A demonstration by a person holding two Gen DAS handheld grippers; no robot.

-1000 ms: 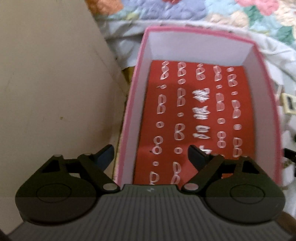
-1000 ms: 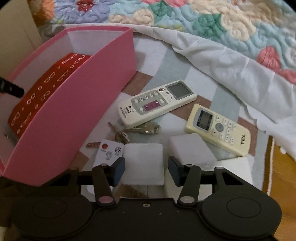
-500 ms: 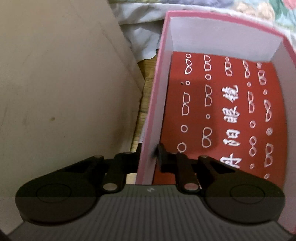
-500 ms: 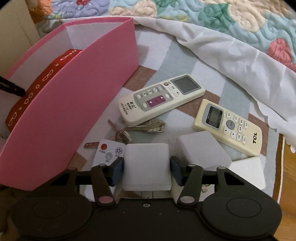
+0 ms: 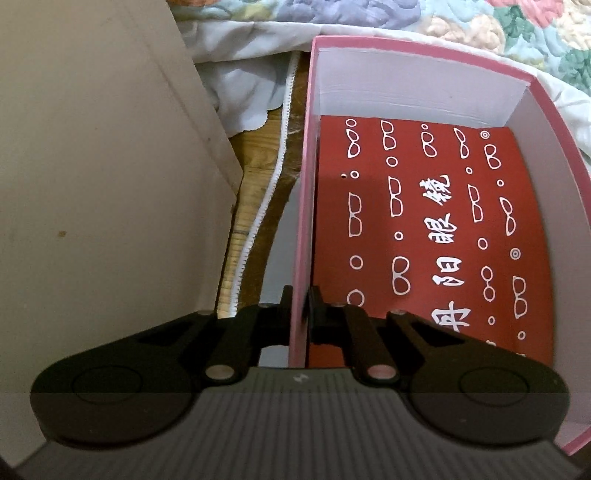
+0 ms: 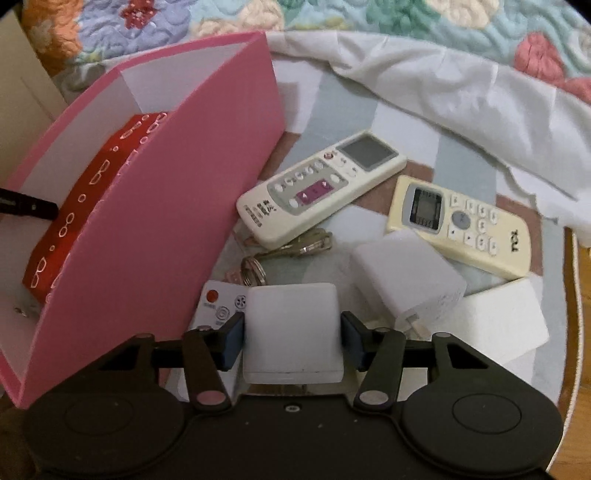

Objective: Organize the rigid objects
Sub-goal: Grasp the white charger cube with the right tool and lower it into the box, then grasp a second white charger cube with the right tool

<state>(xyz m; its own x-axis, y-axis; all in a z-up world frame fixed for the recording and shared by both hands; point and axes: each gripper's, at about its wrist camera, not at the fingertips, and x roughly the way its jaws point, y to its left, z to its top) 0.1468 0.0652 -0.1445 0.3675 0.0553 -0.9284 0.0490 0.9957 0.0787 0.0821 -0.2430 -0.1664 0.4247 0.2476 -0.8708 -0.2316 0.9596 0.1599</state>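
My left gripper (image 5: 299,295) is shut on the left wall of the pink box (image 5: 301,221), one finger outside and one inside. A red glasses case (image 5: 424,240) with white print lies on the box floor. In the right wrist view the pink box (image 6: 159,221) stands at the left, tilted, with a left finger (image 6: 29,205) showing inside it. My right gripper (image 6: 292,328) is shut on a white cube-shaped block (image 6: 291,317), a blue pad pressing each side.
On the patterned mat lie a long white remote (image 6: 321,188), a cream remote (image 6: 461,225), a small white remote (image 6: 218,306), keys (image 6: 288,251) and two more white blocks (image 6: 406,273), (image 6: 506,325). A beige panel (image 5: 103,184) stands left of the box. A quilt (image 6: 406,22) lies behind.
My left gripper went from wide open to shut on the box's left wall. The white block has come fully between the right fingers, which now touch it.
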